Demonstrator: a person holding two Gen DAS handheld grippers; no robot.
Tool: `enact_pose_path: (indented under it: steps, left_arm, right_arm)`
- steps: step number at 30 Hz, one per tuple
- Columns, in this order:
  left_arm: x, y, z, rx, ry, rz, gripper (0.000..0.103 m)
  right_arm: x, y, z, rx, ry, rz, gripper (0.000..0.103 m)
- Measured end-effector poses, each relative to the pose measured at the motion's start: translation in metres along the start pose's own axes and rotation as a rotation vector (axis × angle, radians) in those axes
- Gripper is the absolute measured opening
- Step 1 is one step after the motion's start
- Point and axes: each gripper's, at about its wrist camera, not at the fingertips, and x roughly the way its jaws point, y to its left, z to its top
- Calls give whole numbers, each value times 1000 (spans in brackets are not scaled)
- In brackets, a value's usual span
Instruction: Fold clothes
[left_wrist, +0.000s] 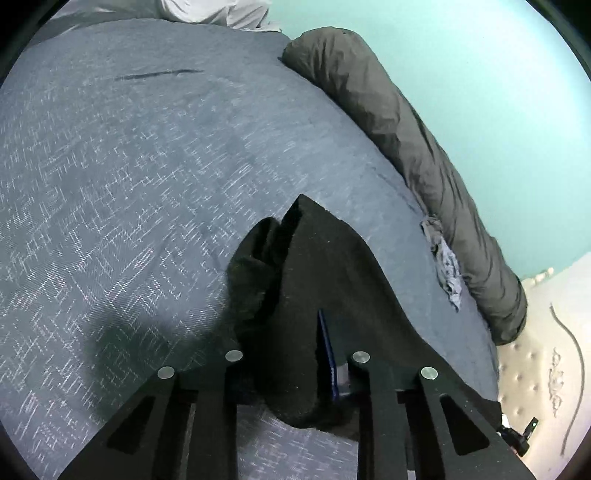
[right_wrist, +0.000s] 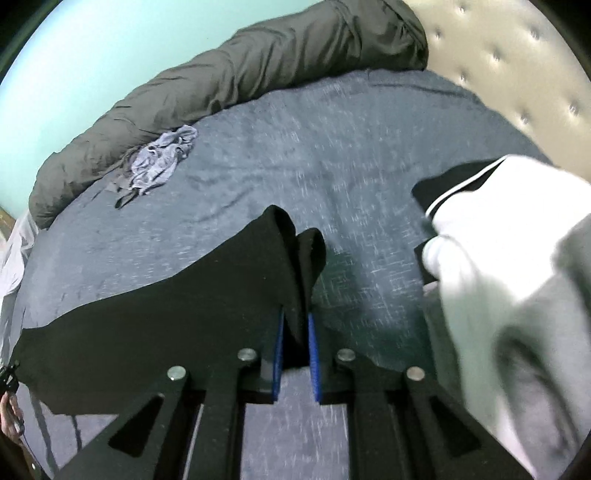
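A black garment (left_wrist: 332, 266) hangs stretched between my two grippers above the blue-grey bedspread (left_wrist: 147, 166). In the left wrist view my left gripper (left_wrist: 291, 362) is shut on one bunched end of it; only one blue pad (left_wrist: 328, 354) shows, the other is hidden under the cloth. In the right wrist view my right gripper (right_wrist: 295, 343) is shut on the other end of the black garment (right_wrist: 166, 325), a fold of it pinched between both blue pads (right_wrist: 314, 350). From there the cloth runs off to the lower left, lifted off the bedspread (right_wrist: 332, 147).
A rolled dark grey duvet (left_wrist: 406, 140) (right_wrist: 258, 66) lies along the turquoise wall. A small crumpled grey cloth (left_wrist: 447, 266) (right_wrist: 159, 162) sits beside it. A pile of white, grey and black clothing (right_wrist: 498, 277) lies at the right. A tufted headboard (right_wrist: 517, 55) bounds the bed.
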Motion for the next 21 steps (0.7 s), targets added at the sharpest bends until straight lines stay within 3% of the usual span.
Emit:
enact_pose_path:
  steps: [10,16,21]
  left_arm:
    - [-74,6,-1,-10,-14,-61,22]
    - [-109,45,-43,-19,43,-57,22]
    - [-113,77,-77,-49,87,-11,21]
  right_arm:
    - [-95,17,-21,-11,-32,37,10]
    - [-124,-7,-100,-4,17,36,10]
    - [-119,-37,-173,60,61,50,10]
